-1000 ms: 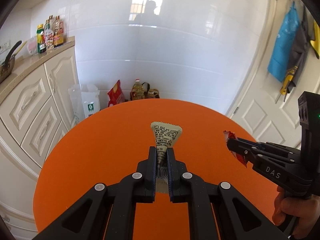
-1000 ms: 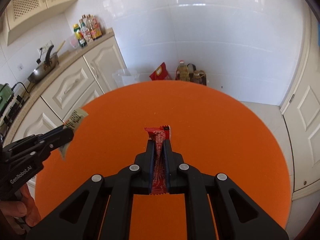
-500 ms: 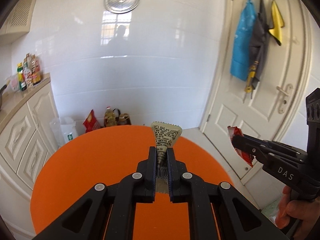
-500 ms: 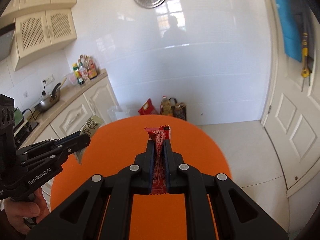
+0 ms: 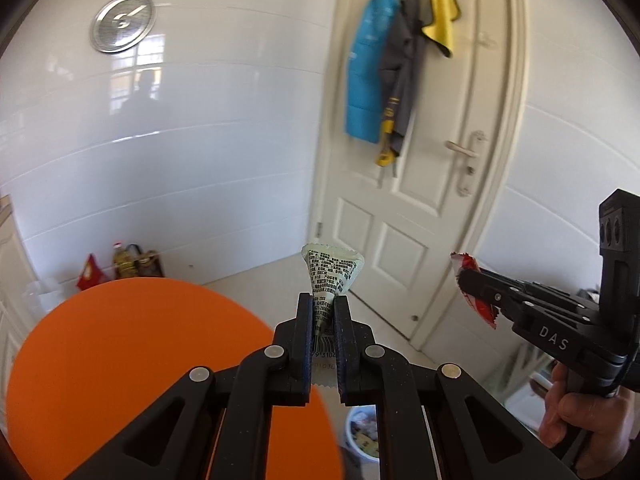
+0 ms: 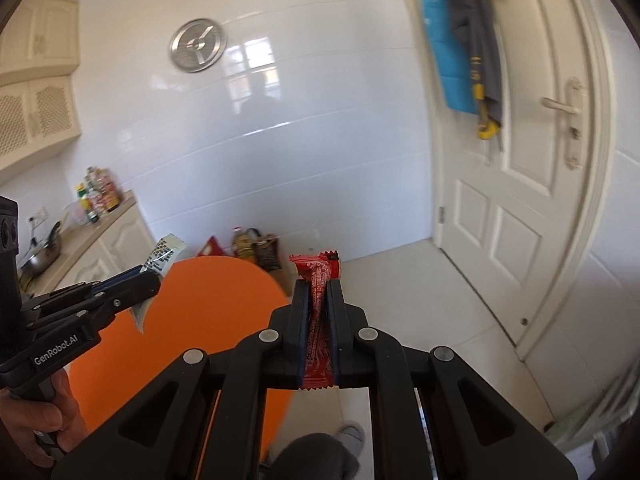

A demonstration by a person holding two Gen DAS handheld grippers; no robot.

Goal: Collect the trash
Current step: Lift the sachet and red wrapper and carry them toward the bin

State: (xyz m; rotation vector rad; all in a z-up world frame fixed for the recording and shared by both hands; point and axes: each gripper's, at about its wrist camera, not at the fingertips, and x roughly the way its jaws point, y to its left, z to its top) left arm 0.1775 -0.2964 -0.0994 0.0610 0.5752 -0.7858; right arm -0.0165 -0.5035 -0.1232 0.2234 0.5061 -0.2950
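Two grippers each pinch a piece of trash. The left gripper [image 5: 323, 304] has its fingers clamped on a pale green sachet [image 5: 332, 272] with black print, which sticks up above the tips. The right gripper [image 6: 318, 290] is closed tight on a red wrapper [image 6: 317, 276], held upright. Below the left gripper, a white bin [image 5: 362, 432] with scraps inside stands on the floor beside the orange table [image 5: 120, 360]. Farther off, bottles [image 6: 254, 246] stand against the white tiled wall, and cloths [image 5: 388, 68] hang on the door [image 5: 432, 208].
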